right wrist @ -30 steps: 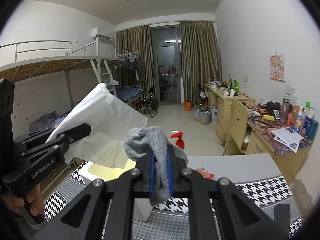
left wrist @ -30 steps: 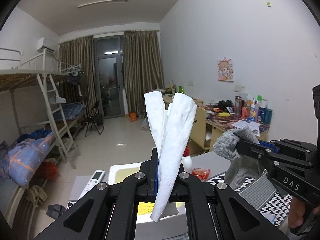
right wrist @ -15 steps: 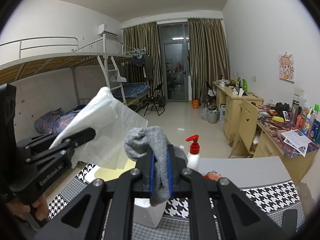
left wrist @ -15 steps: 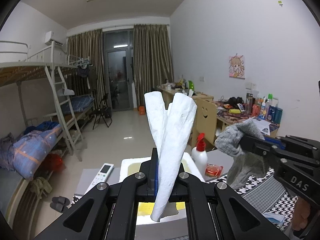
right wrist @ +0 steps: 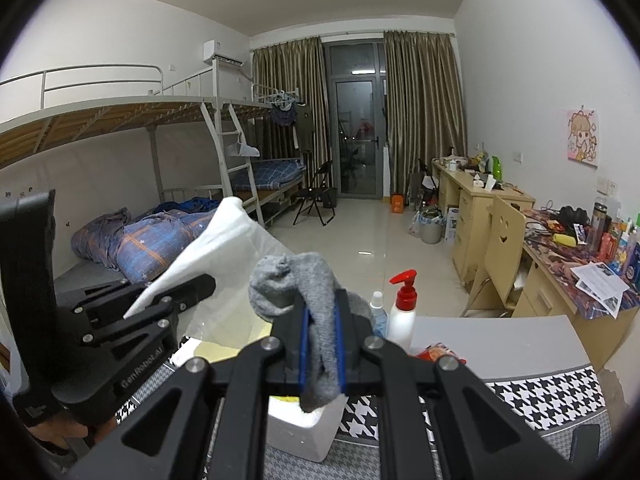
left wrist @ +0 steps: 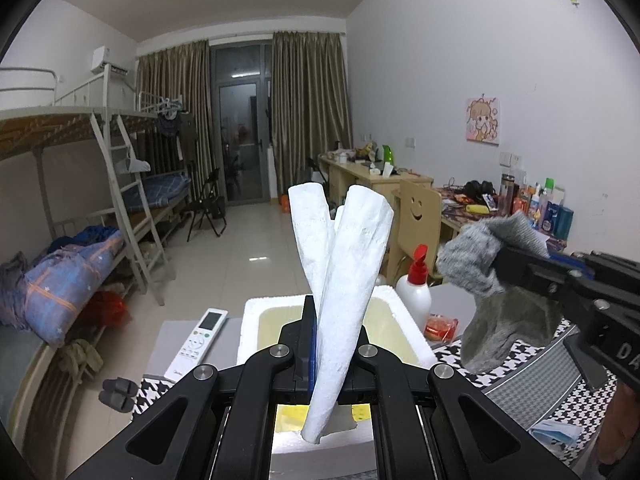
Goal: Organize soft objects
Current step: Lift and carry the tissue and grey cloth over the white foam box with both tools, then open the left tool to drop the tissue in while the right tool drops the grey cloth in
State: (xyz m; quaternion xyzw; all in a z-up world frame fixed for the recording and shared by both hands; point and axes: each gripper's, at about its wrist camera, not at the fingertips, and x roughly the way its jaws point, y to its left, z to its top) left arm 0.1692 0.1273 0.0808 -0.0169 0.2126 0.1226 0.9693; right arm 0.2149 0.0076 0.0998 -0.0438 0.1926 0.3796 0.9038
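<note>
A: While we hold both tools above the white foam box [left wrist: 394, 308], what sits between the fingers of the left gripper [left wrist: 324, 354]?

B: We see the white tissue [left wrist: 344, 280] pinched flat between its two pads. Two folded ends stand up and fan apart beyond the fingertips; a short tail hangs below them, over the box opening.

A: And the right gripper [right wrist: 320, 350]?

B: Its fingers are closed on the grey sock [right wrist: 316, 308]. We see the sock running down between the blue pads, bunched into a lump above and left of the fingertips, with its loose end hanging under them, above the box edge.

A: Position of one tool relative to the other?

B: From the right wrist view, the left gripper [right wrist: 176, 300] sits to the left, tissue [right wrist: 224, 248] rising past its fingertips. From the left wrist view, the sock [left wrist: 492, 292] drapes from the right gripper's fingertips [left wrist: 508, 260], apart from the tissue.
</note>
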